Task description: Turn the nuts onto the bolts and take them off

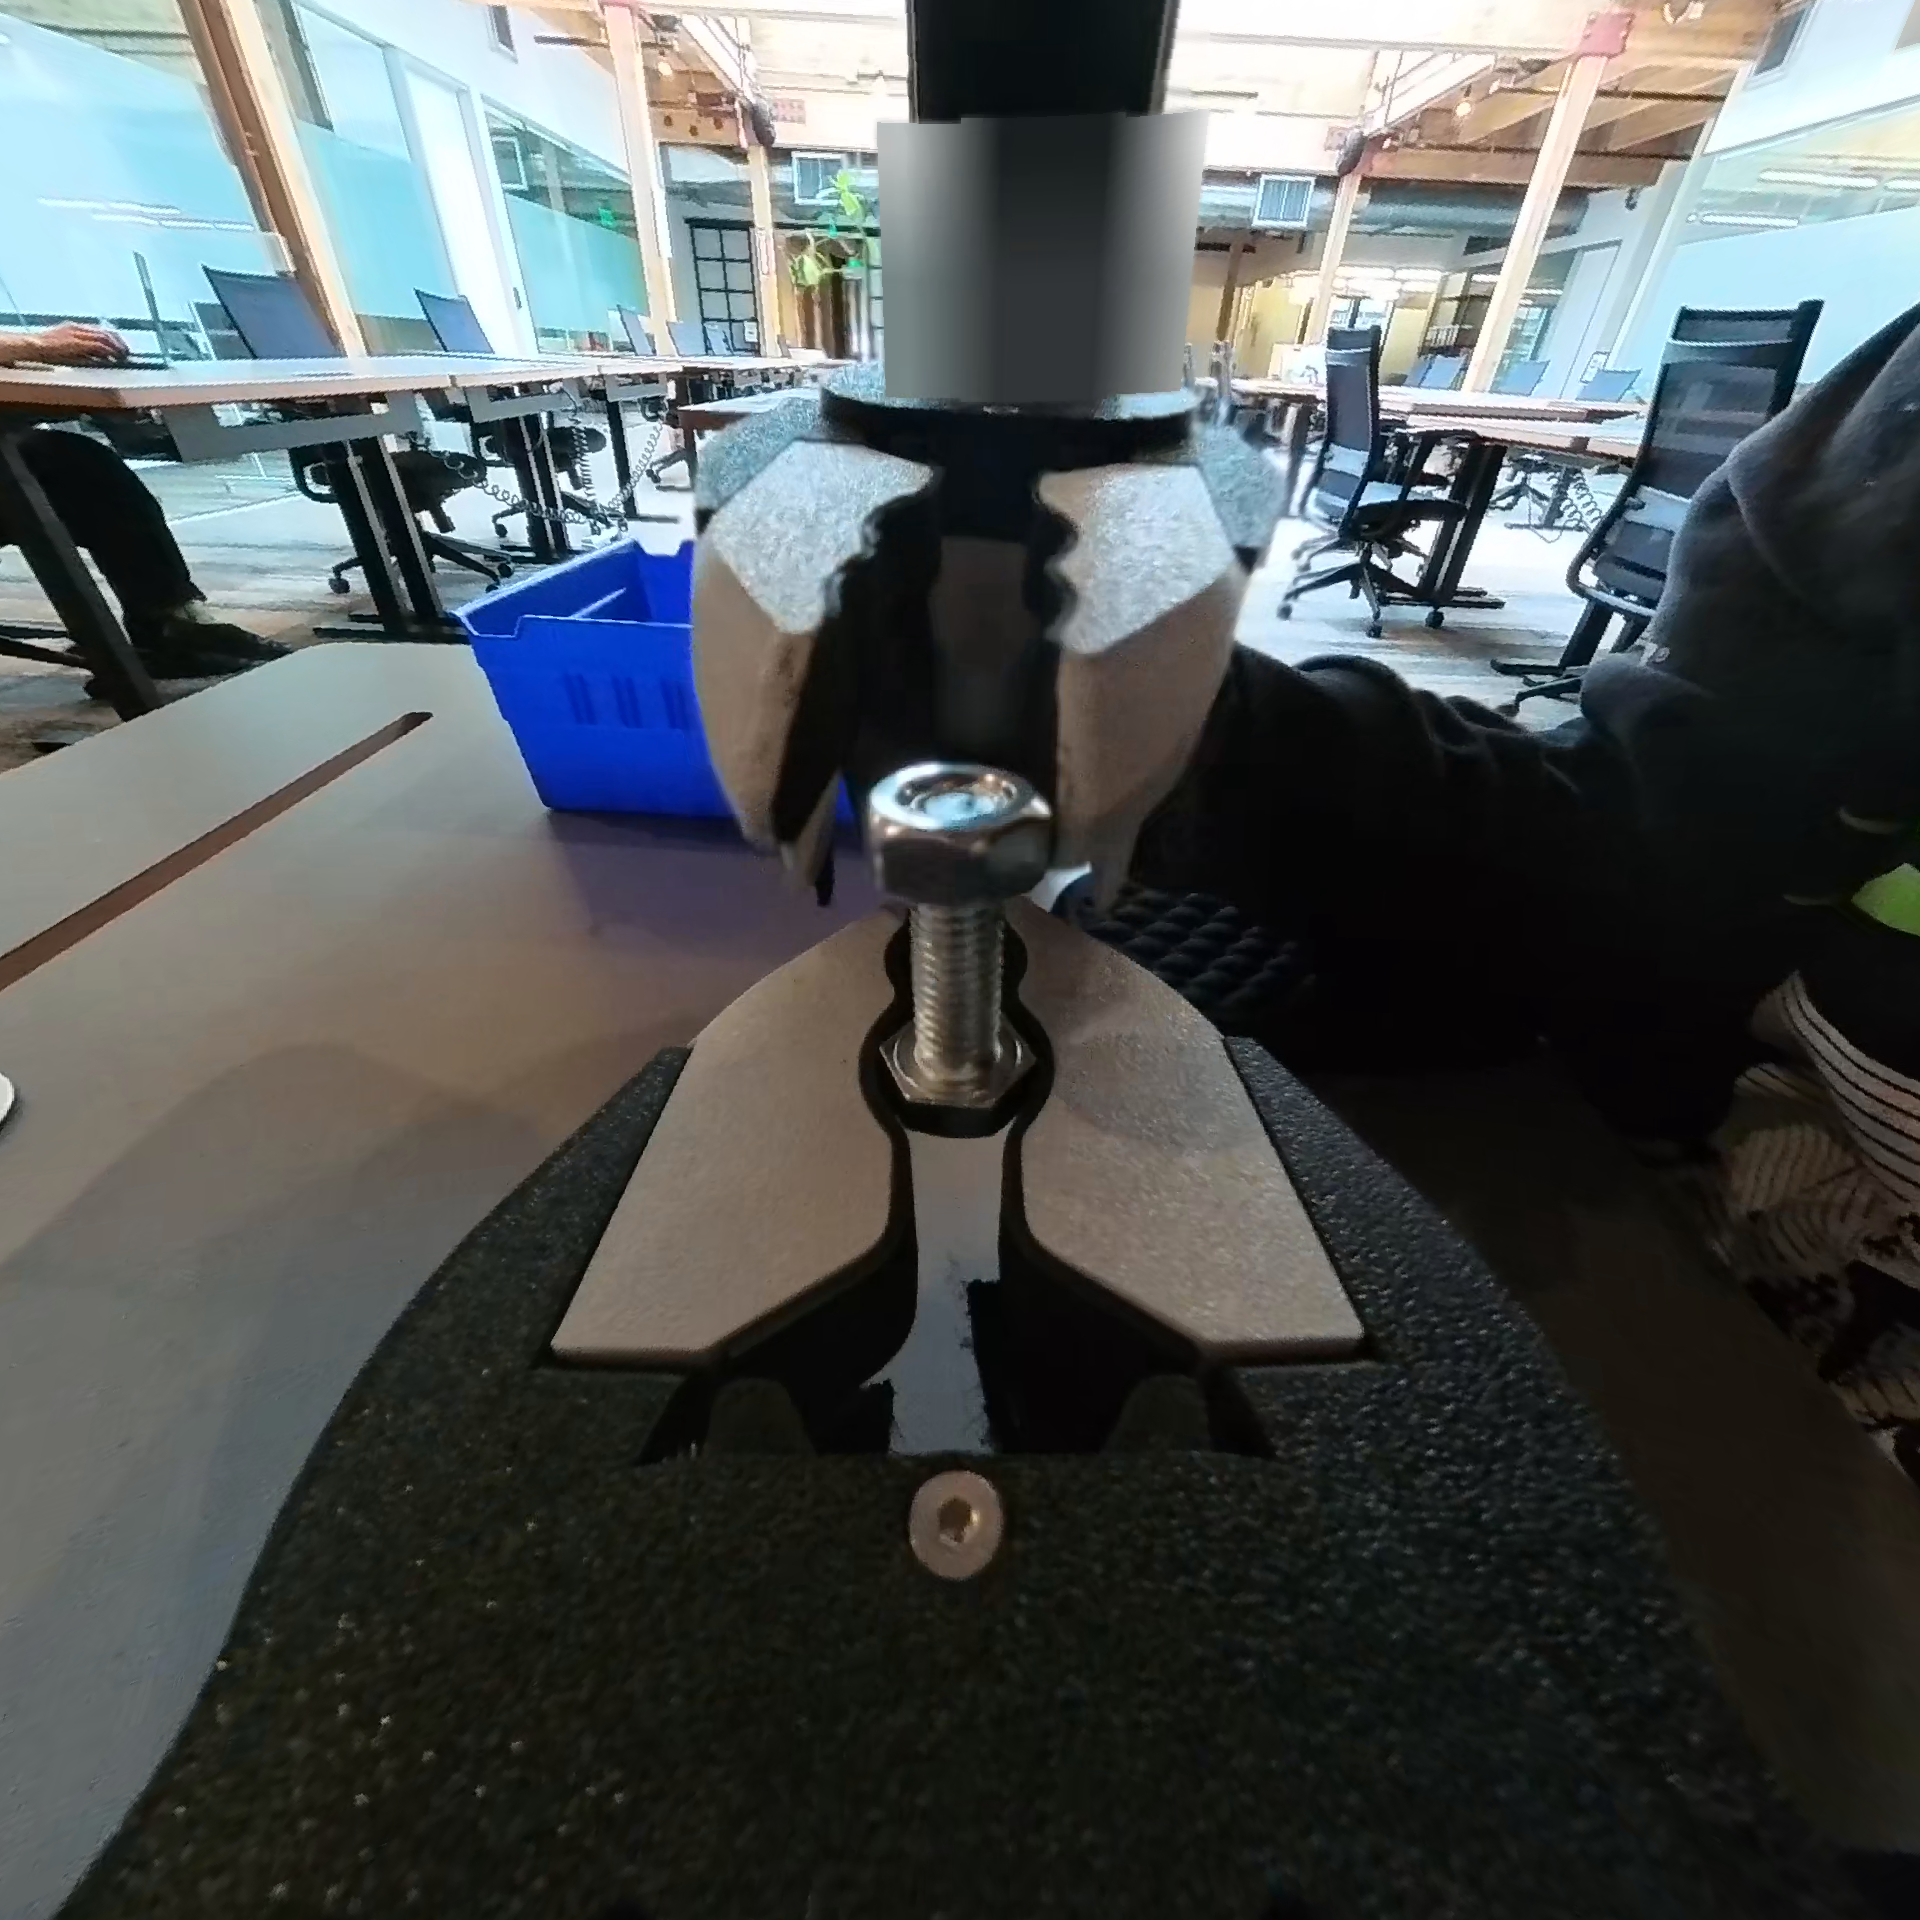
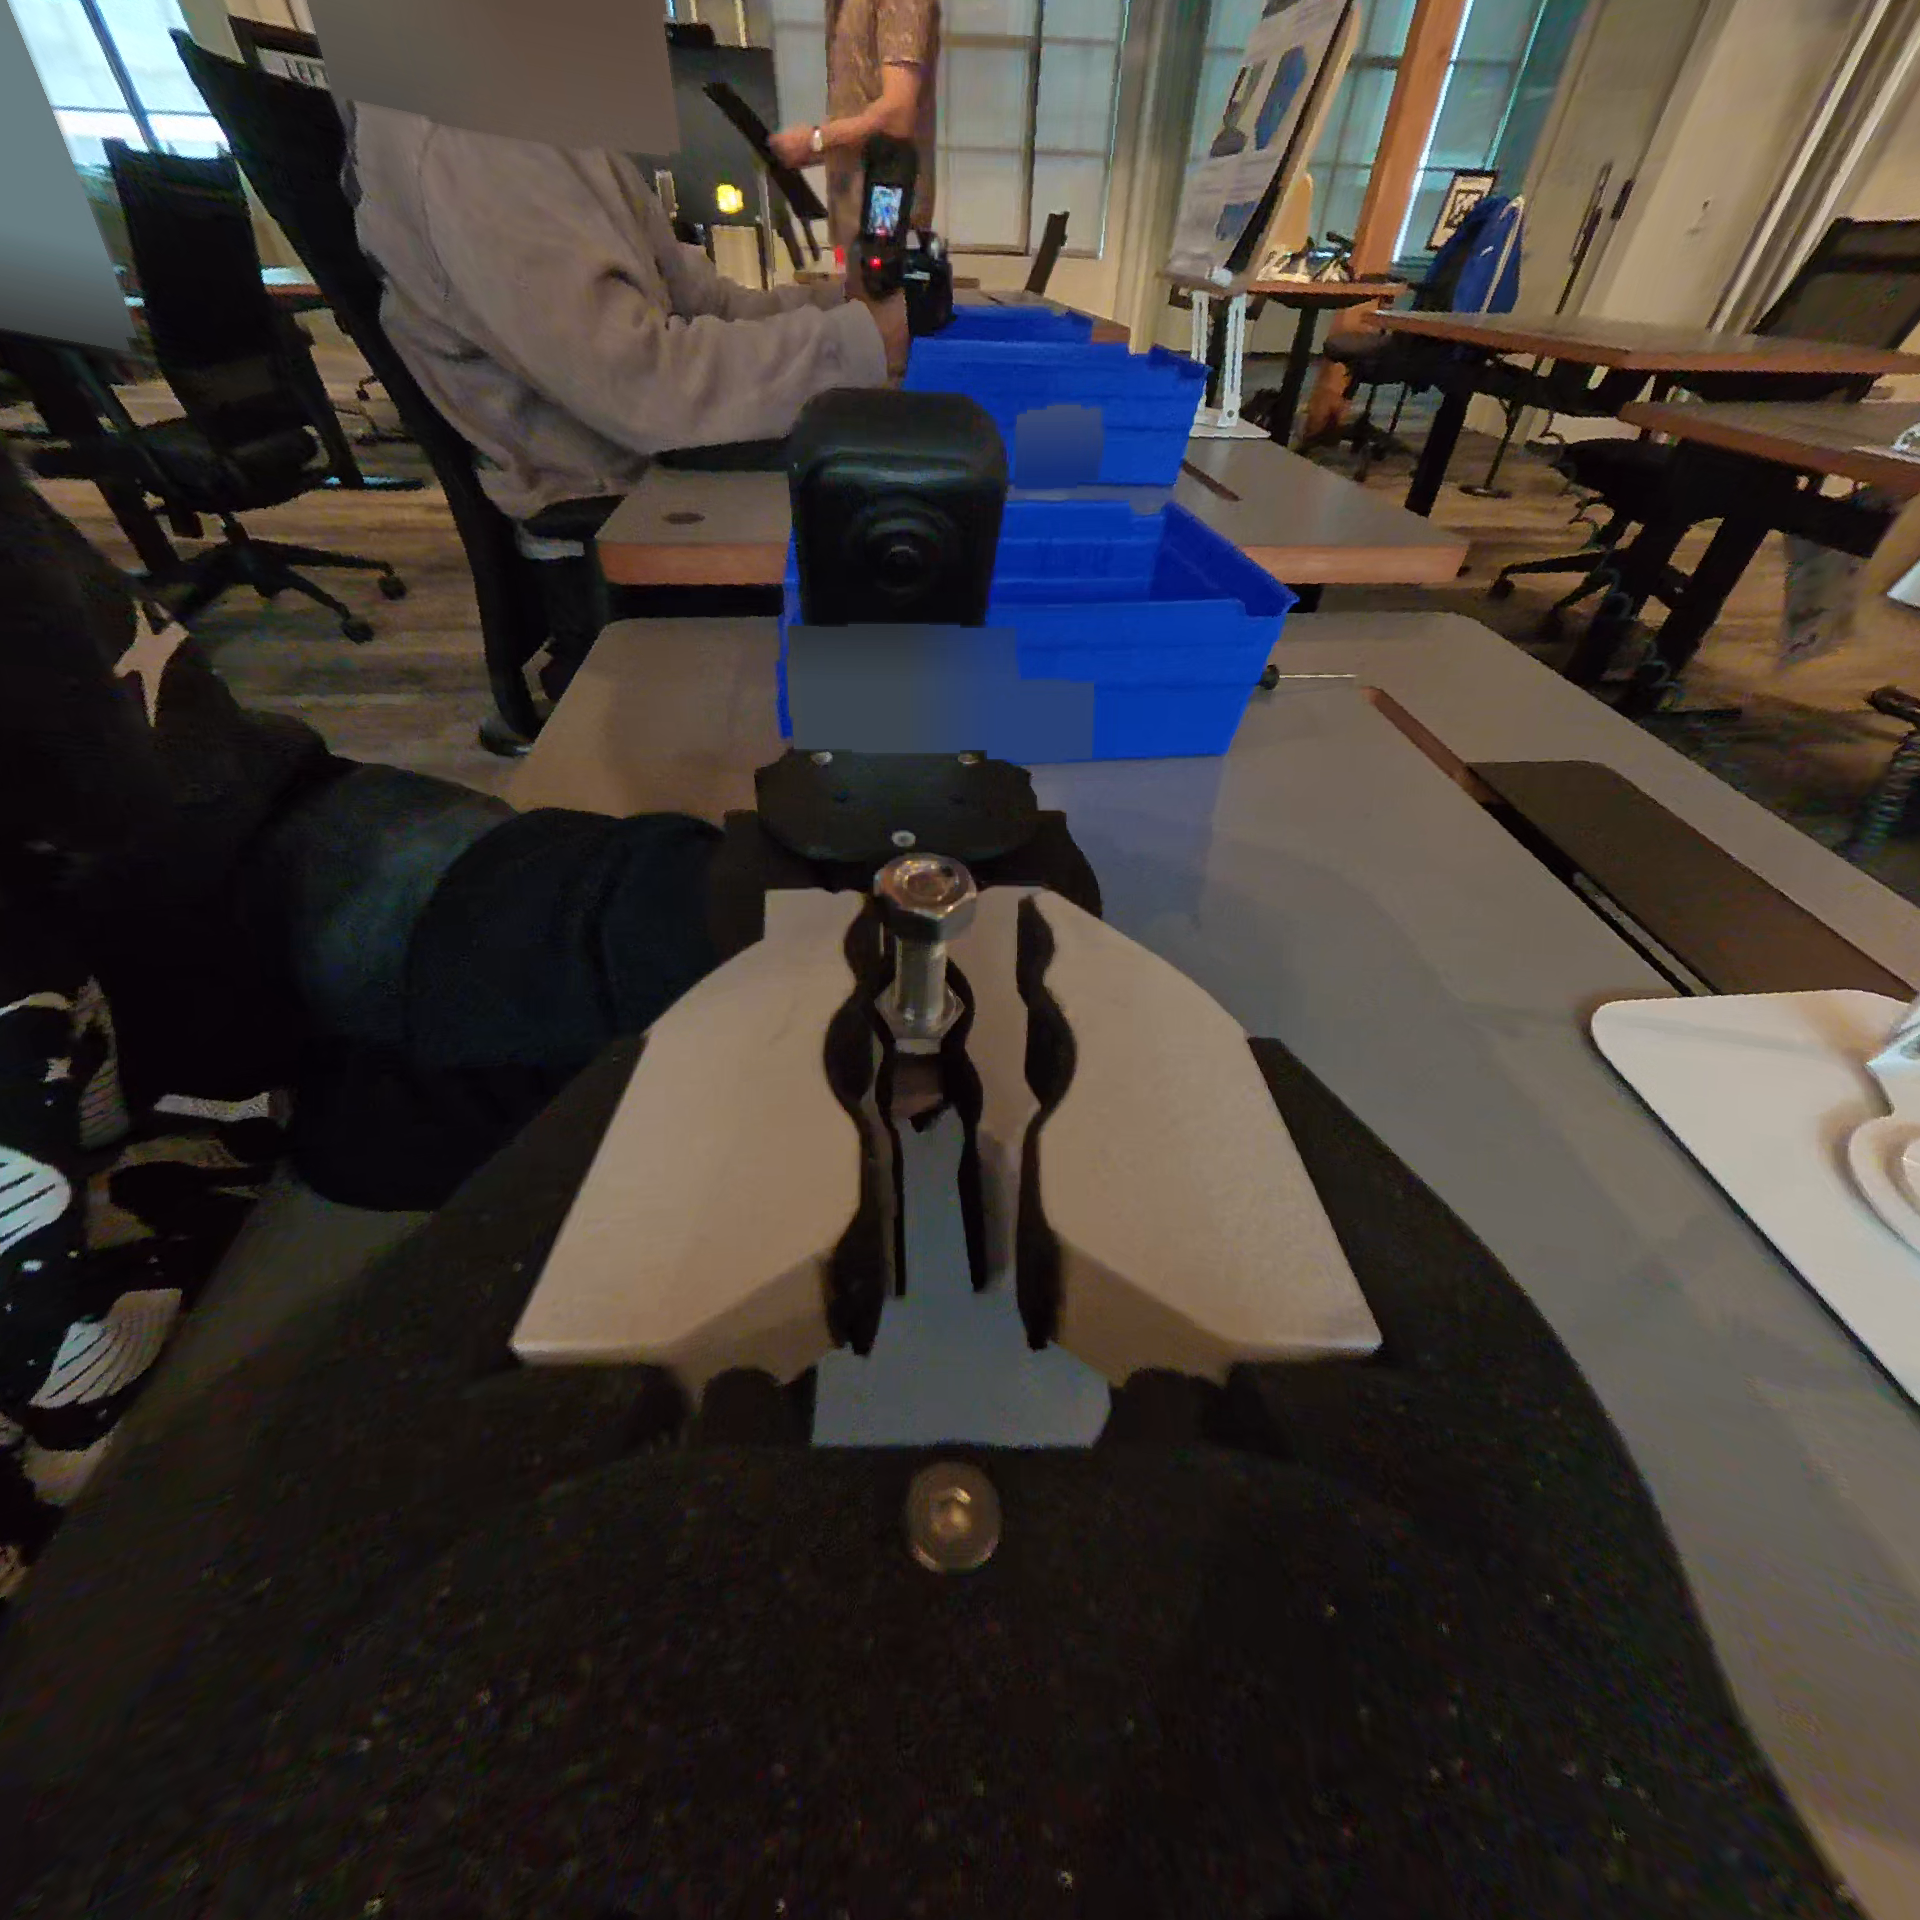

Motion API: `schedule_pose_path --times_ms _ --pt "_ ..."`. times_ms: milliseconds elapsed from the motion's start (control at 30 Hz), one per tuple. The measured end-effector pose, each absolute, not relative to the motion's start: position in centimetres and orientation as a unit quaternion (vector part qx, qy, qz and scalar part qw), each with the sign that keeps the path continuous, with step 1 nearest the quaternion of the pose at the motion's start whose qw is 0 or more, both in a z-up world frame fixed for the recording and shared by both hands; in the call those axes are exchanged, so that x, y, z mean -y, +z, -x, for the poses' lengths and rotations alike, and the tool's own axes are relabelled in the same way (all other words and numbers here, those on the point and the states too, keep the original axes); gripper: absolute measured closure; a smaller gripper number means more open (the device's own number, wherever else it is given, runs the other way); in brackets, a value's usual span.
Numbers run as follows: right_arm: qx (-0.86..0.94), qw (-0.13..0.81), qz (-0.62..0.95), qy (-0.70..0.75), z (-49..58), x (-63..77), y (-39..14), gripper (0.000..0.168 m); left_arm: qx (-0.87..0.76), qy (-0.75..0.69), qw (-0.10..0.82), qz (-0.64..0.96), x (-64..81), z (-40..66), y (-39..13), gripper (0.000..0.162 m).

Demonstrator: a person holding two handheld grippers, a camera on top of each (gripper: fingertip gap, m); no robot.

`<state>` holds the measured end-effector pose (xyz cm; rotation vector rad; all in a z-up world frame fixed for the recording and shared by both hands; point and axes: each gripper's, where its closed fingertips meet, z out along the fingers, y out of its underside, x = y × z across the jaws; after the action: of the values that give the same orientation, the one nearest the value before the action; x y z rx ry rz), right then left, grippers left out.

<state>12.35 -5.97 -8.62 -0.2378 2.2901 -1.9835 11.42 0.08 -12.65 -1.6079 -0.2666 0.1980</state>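
Left gripper clamps bolt; right gripper released around it; only right view shows white tray.

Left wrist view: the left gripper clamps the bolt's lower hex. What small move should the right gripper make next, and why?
Probably close the right gripper on the nut atop the bolt: its fingers stand apart beside it, while the left gripper clamps the lower end.

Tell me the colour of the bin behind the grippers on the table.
The bin is bright blue; the right wrist view shows it best.
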Motion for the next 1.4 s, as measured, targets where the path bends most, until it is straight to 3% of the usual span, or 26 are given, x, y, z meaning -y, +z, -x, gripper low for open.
schedule_pose_path --times_ms 67,133,267,367,500,600,800,933,1000,1067,1133,1300,1400 --pt "-0.748 0.046 0.063 -0.659 -11.3 5.1 -8.3 0.165 0.12 0.088 0.685 0.713 0.0 -11.4 -12.5 0.149" --pt "-0.736 0.046 0.055 -0.673 -10.8 4.3 -7.6 0.166 0.12 0.09 0.685 0.713 0.1 -11.4 -12.5 0.149" --pt "-0.741 0.049 0.071 -0.666 -11.8 5.1 -7.8 0.147 0.119 0.087 0.682 0.716 -0.1 -11.4 -12.6 0.149" --pt "-0.75 0.05 0.083 -0.654 -12.7 6.1 -8.4 0.142 0.118 0.088 0.681 0.717 -0.1 -11.4 -12.7 0.149" --pt "-0.751 0.049 0.077 -0.654 -12.2 5.8 -8.5 0.145 0.119 0.088 0.682 0.716 0.0 -11.4 -12.6 0.149" --pt "-0.742 0.041 0.059 -0.667 -11.0 4.6 -7.9 0.159 0.118 0.089 0.684 0.715 0.0 -11.4 -12.5 0.149" --pt "-0.744 0.047 0.077 -0.662 -12.2 5.5 -8.0 0.141 0.117 0.088 0.681 0.718 -0.1 -11.4 -12.6 0.149" --pt "-0.747 0.048 0.077 -0.659 -12.7 6.2 -8.2 0.14 0.117 0.088 0.681 0.717 -0.1 -11.4 -12.6 0.149" --pt "-0.746 0.047 0.075 -0.66 -12.3 5.8 -8.2 0.144 0.116 0.087 0.682 0.717 -0.1 -11.4 -12.6 0.149" --pt "-0.744 0.035 0.061 -0.665 -11.3 5.1 -7.9 0.159 0.117 0.086 0.683 0.716 -0.1 -11.5 -12.6 0.149" --pt "-0.732 0.041 0.056 -0.678 -11.1 4.5 -7.3 0.16 0.116 0.087 0.683 0.716 -0.1 -11.5 -12.6 0.149" --pt "-0.745 0.05 0.082 -0.661 -12.5 5.6 -8.0 0.141 0.114 0.086 0.68 0.719 -0.2 -11.5 -12.7 0.149" --pt "-0.749 0.054 0.085 -0.654 -13.0 6.3 -8.4 0.138 0.115 0.086 0.68 0.719 -0.2 -11.5 -12.7 0.149"
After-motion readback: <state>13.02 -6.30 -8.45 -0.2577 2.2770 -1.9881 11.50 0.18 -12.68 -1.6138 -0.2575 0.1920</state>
